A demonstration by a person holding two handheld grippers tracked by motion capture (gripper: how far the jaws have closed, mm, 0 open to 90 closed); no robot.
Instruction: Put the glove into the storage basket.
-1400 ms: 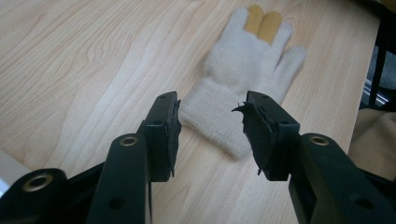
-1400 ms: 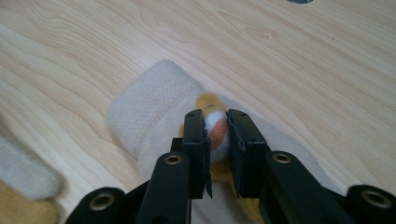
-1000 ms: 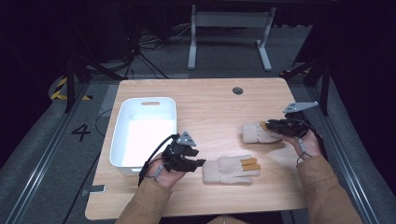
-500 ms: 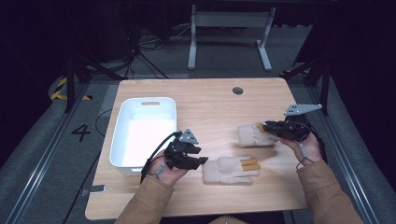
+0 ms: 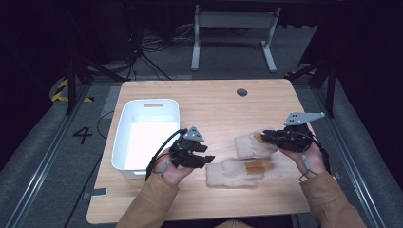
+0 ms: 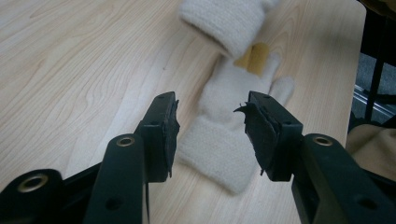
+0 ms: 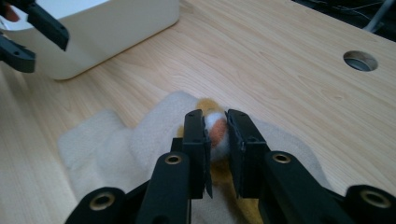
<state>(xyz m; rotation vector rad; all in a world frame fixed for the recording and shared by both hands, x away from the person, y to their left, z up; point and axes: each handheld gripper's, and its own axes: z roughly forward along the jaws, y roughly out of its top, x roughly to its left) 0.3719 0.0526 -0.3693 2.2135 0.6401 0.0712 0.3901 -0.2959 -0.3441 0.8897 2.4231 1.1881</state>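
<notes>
Two cream knitted gloves with orange patches lie on the wooden table. The near glove [image 5: 233, 172] [image 6: 224, 135] lies flat with its cuff toward my left gripper [image 5: 206, 154] [image 6: 210, 116]. That gripper is open, its jaws standing on either side of the cuff without touching it. The far glove [image 5: 249, 145] [image 7: 154, 126] lies just behind, and its cuff [image 6: 224, 23] overlaps the near glove's fingers. My right gripper [image 5: 265, 135] [image 7: 215, 126] is shut on an orange-and-white fingertip of the far glove.
A white plastic bin [image 5: 122, 124] [image 7: 116, 28] stands at the table's left, close beside my left hand. A round cable hole [image 5: 242, 92] [image 7: 359, 60] sits near the far edge. Bare wood stretches behind the gloves.
My right gripper has moved left and toward the person, dragging the far glove up against the near one. The left gripper has barely shifted and stays open.
</notes>
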